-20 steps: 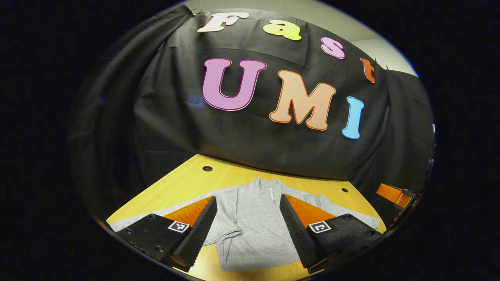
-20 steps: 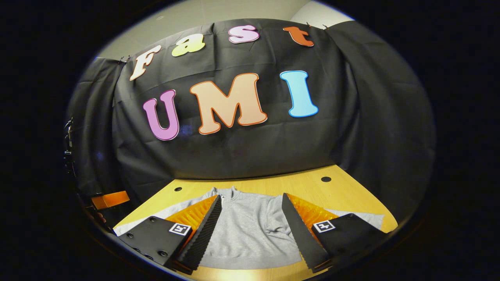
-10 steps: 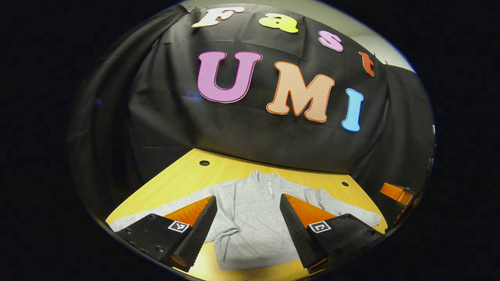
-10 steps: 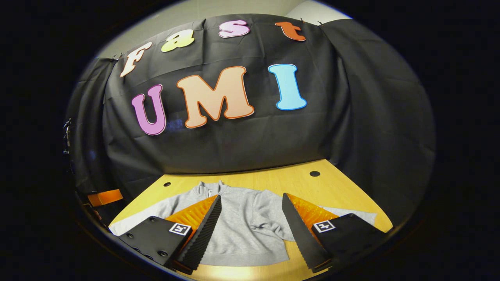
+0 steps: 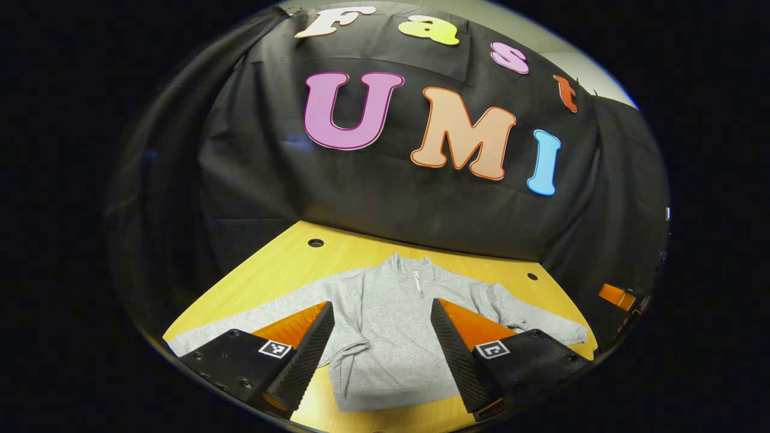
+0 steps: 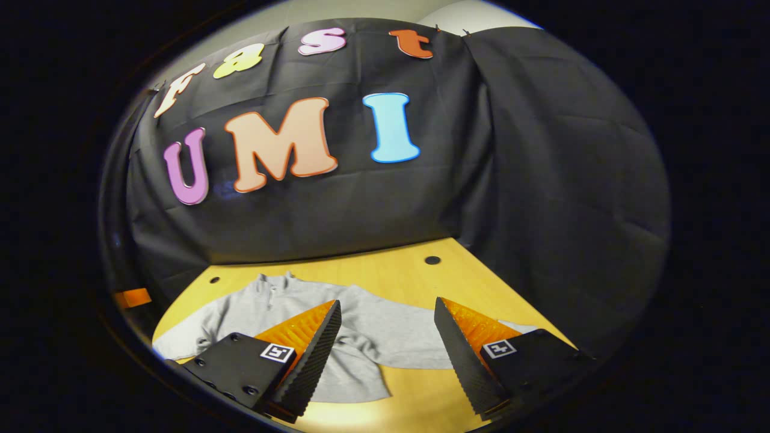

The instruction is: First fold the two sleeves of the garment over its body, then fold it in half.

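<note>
A grey sweatshirt with a short zip collar lies flat on the wooden table, collar toward the wall and both sleeves spread out to the sides. My left gripper hovers open above the garment's body, nothing between its fingers. In the right gripper view the sweatshirt sits to the left, and its right sleeve runs across between the fingers. My right gripper is open above that sleeve and holds nothing.
The table has small round holes near its back corners. Black cloth walls close in on the back and sides. An orange object shows at the far right edge of the left gripper view.
Both grippers have drawn back and tilted, showing more of the table. The right gripper has swung rightward, so the sweatshirt's body slid left and the right sleeve now lies between its fingers.
</note>
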Available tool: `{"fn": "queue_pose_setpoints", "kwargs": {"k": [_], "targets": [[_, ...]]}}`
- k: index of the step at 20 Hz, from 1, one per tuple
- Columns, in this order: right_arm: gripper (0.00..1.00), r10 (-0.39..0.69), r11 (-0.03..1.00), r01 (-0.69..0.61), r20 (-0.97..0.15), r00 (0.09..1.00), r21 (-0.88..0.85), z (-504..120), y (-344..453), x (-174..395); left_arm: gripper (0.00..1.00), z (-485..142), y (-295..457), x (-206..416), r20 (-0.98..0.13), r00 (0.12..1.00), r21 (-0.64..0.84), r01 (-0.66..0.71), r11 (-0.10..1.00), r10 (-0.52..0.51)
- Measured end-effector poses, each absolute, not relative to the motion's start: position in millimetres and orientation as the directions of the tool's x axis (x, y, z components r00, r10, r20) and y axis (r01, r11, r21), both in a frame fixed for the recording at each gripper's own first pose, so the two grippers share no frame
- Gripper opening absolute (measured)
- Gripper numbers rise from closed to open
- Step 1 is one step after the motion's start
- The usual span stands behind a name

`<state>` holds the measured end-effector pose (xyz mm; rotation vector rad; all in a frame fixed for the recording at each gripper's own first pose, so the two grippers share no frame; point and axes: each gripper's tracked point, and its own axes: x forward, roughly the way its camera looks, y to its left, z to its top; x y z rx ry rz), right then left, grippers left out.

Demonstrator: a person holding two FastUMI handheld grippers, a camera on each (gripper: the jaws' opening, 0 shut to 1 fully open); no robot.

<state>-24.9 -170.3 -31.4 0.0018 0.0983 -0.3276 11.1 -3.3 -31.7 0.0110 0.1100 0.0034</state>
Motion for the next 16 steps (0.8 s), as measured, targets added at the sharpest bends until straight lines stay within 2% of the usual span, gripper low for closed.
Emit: {"fn": "queue_pose_setpoints", "kwargs": {"k": [3,4,8,12,13,16], "targets": [[0.98,-0.418,0.908,0.415,-0.127,0.899,-0.052,-49.4,-221.6,-43.6,0.94,-31.6,-4.0,7.2,-0.103,0.995,0.014,-0.005,1.000,0.006],[0.94,-0.440,0.898,0.436,-0.141,0.887,-0.061,-57.5,-237.1,-50.5,0.94,-30.7,-3.7,7.1,-0.101,0.995,0.015,-0.008,1.000,0.010],[0.98,-0.494,0.870,0.484,-0.194,0.848,-0.099,-85.4,-286.7,-67.9,0.94,-34.7,-2.6,6.0,-0.105,0.994,0.017,-0.024,1.000,0.026],[0.94,-0.507,0.861,0.492,-0.262,0.821,-0.127,-119.9,-327.9,-67.9,0.94,-40.8,-3.7,1.5,-0.117,0.992,0.014,-0.040,0.999,0.041],[0.98,-0.507,0.861,0.492,-0.283,0.814,-0.127,-128.4,-336.8,-66.1,0.94,-42.1,-1.8,0.0,-0.119,0.992,0.017,-0.049,0.999,0.050],[0.99,-0.499,0.863,0.492,-0.338,0.798,-0.113,-152.5,-359.0,-53.8,0.94,-44.9,-1.8,-4.7,-0.123,0.990,0.024,-0.071,0.997,0.073]]}}
